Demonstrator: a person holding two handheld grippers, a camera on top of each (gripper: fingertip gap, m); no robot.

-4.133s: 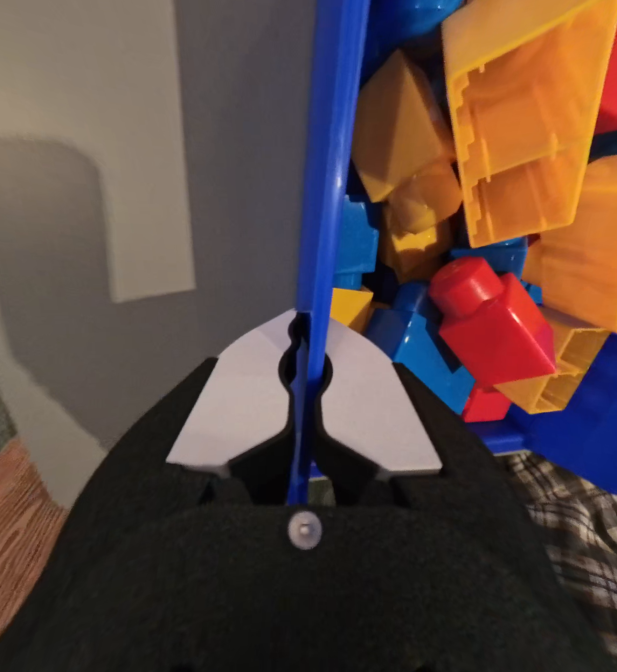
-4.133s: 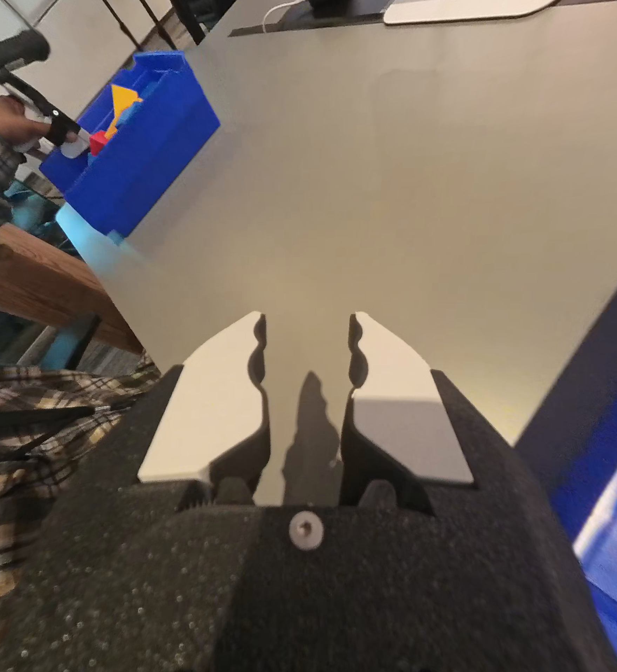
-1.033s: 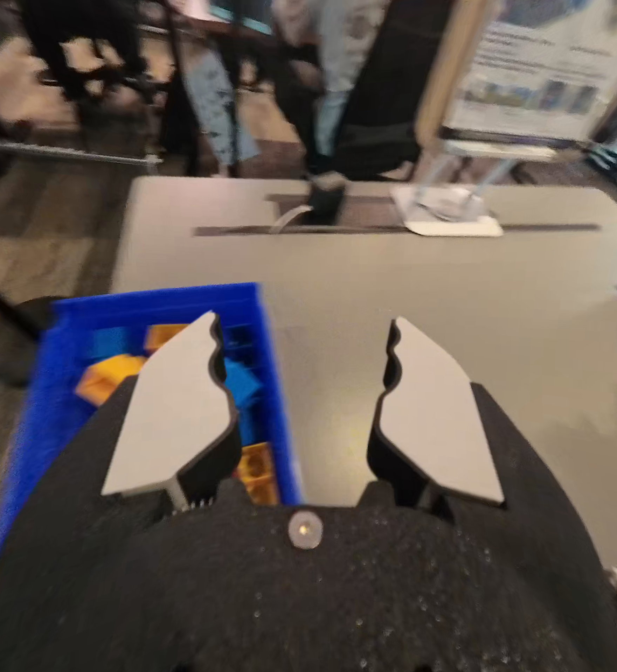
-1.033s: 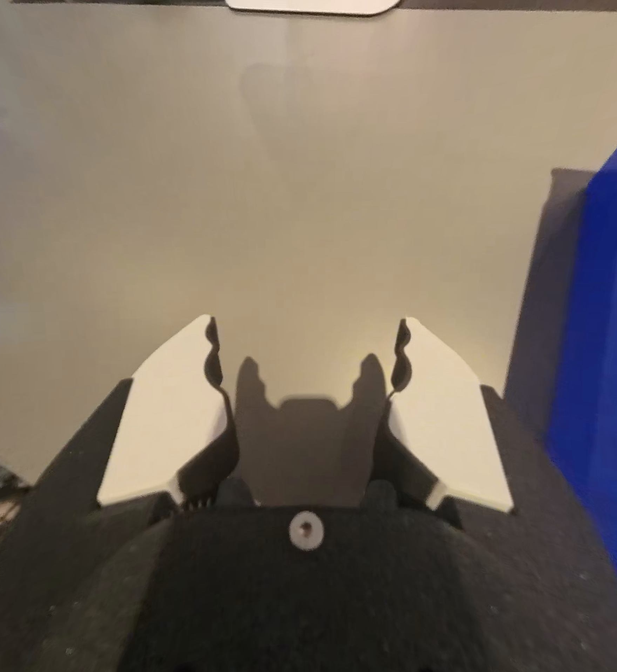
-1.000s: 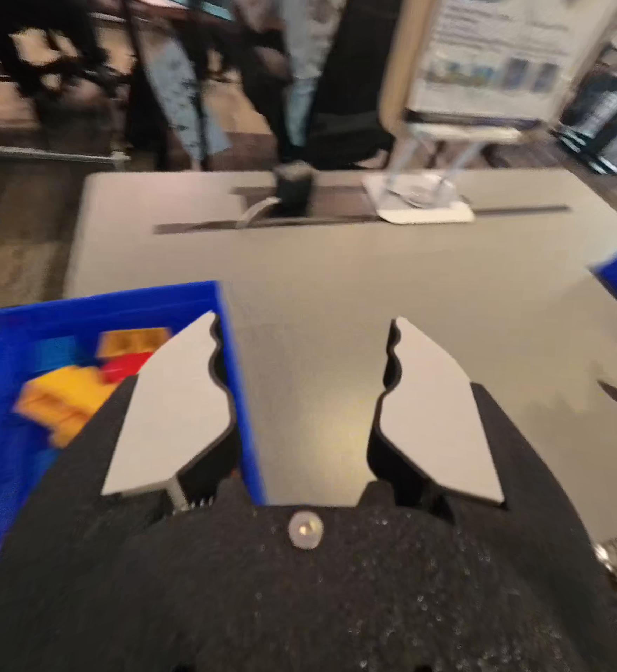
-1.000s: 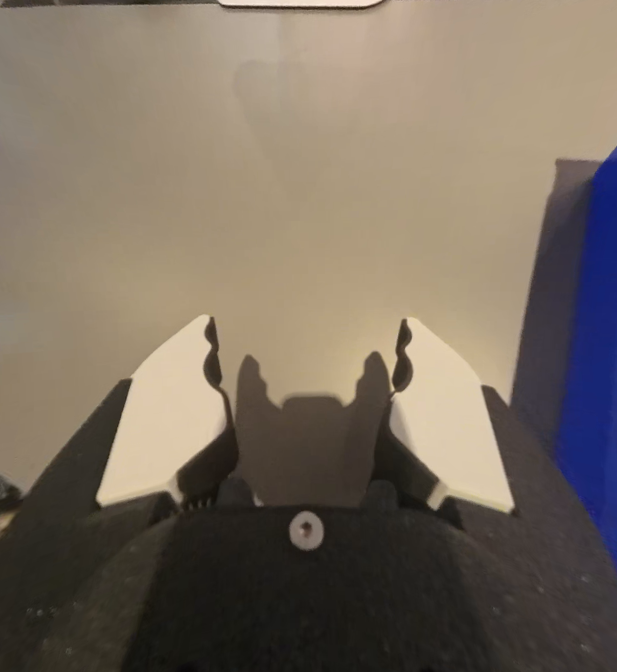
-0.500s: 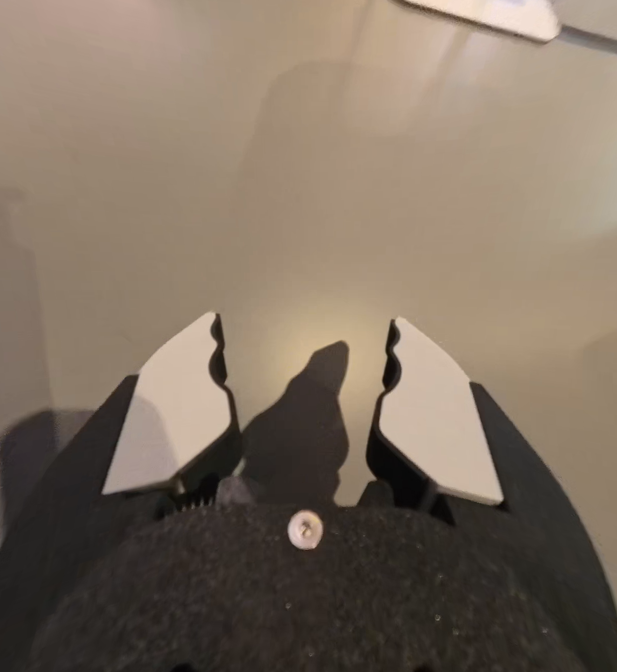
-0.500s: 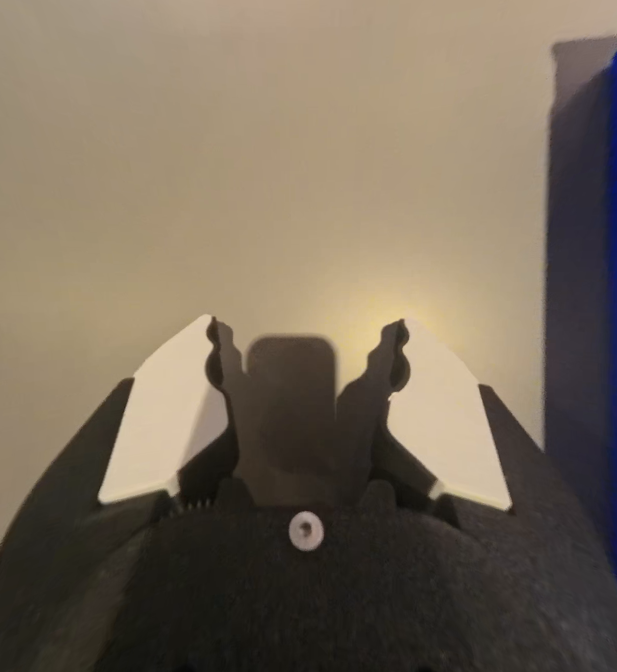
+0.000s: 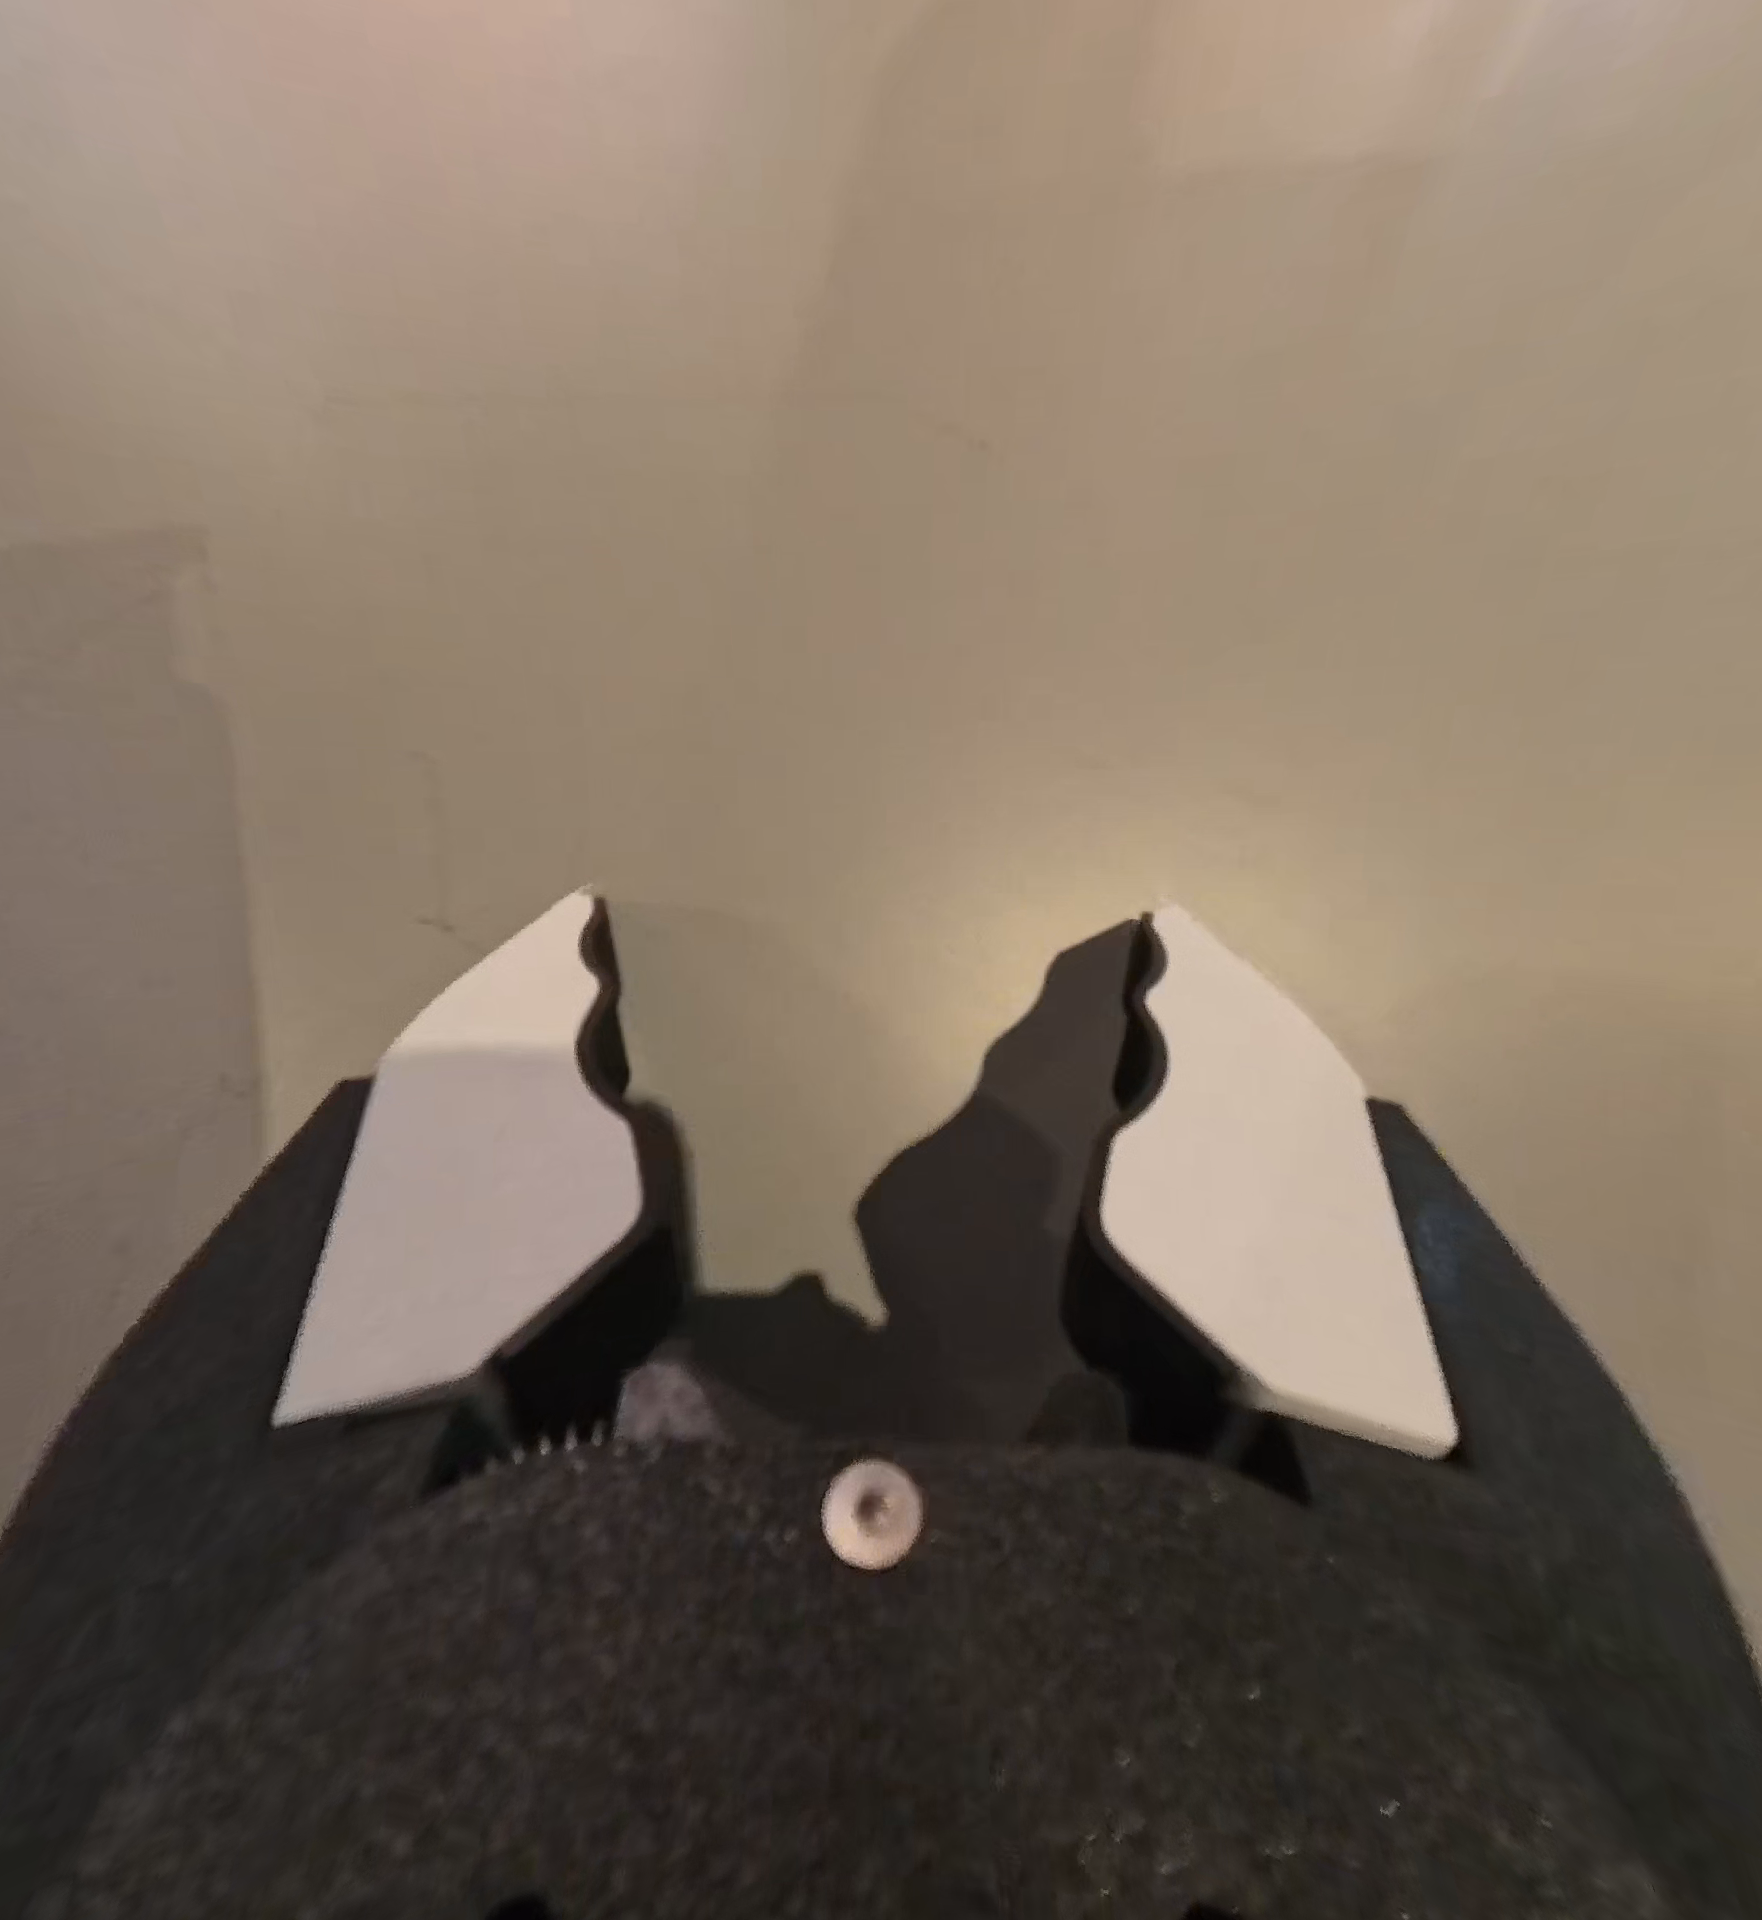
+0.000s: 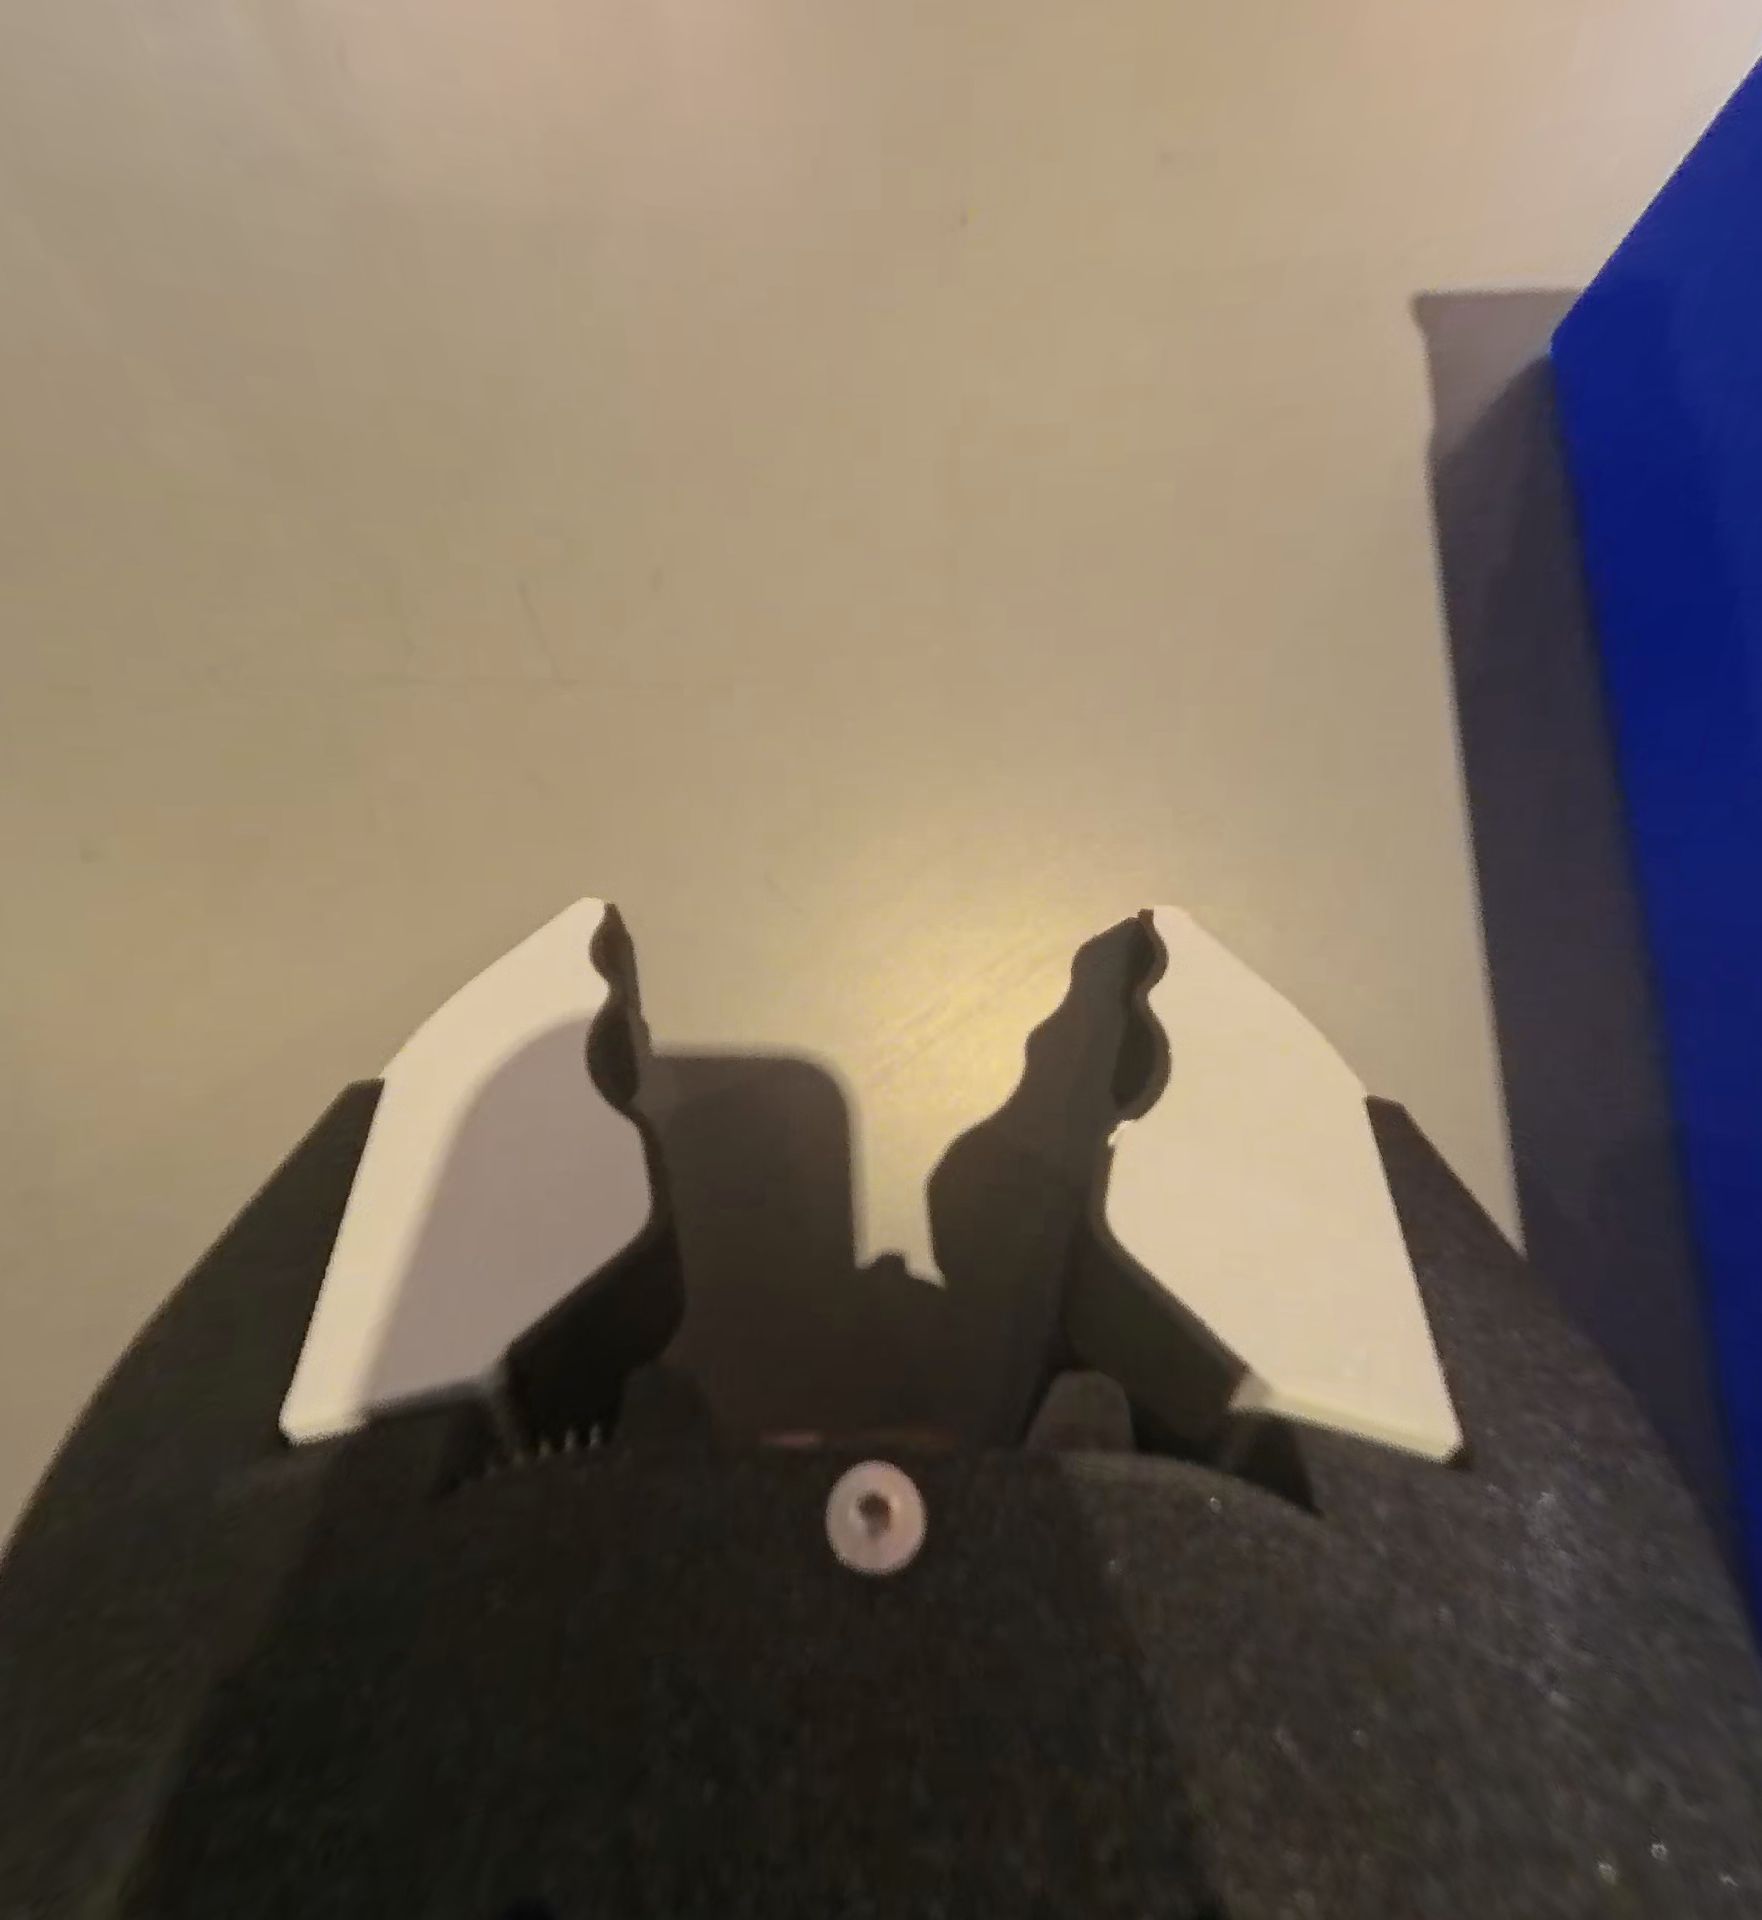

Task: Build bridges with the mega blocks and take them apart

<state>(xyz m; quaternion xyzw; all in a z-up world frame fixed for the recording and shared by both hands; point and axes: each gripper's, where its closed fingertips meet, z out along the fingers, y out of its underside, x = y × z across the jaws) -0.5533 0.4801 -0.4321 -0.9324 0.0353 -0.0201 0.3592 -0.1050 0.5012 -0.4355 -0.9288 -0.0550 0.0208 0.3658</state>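
Note:
My left gripper (image 9: 872, 914) is open and empty, pointing down close over the bare beige table (image 9: 856, 520). My right gripper (image 10: 877, 914) is also open and empty, close over the same table (image 10: 648, 468). A blue bin (image 10: 1729, 831) stands just right of my right gripper; only its outer wall shows. No mega blocks are in view in either wrist view.
The blue bin's wall rises close to the right finger (image 10: 1272, 1195) of my right gripper and casts a dark shadow on the table. In the left wrist view a faint grey shadow (image 9: 56, 831) lies at the left edge.
My left gripper let go of the bin with blocks, opened, swung right and tipped down over the table. My right gripper opened wider and lowered toward the table beside the other bin.

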